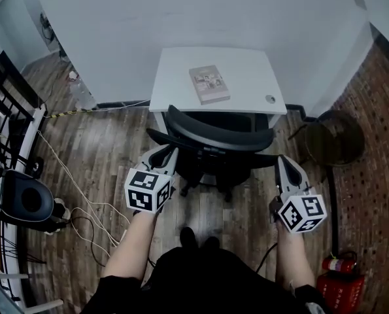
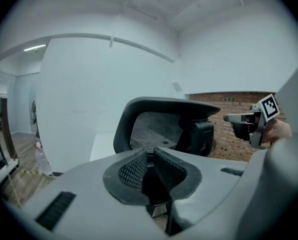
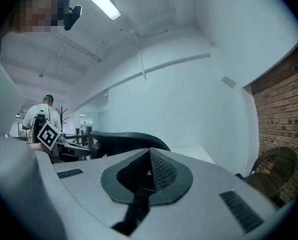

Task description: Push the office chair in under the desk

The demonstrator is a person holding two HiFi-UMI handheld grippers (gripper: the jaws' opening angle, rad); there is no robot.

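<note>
- We could read no brand or wording: the print on the book [image 1: 209, 84] lying on the white desk [image 1: 181, 70] was too small, and the cubes on both grippers bore only black-and-white square markers.
- The office chair [image 1: 217, 139] stood at the desk's front edge, its seat partly beneath the top and its curved backrest towards us.
- The left gripper [image 1: 171, 151] had its jaws a narrow gap apart with nothing between them. In its own view the chair's mesh back rose just beyond the tips.
- The right gripper [image 1: 280, 161] had its jaws closed together and empty, with the chair's back ahead and to the left.
- From the head view each gripper's tips sat just beside an armrest, and we couldn't tell whether they touched.
</note>
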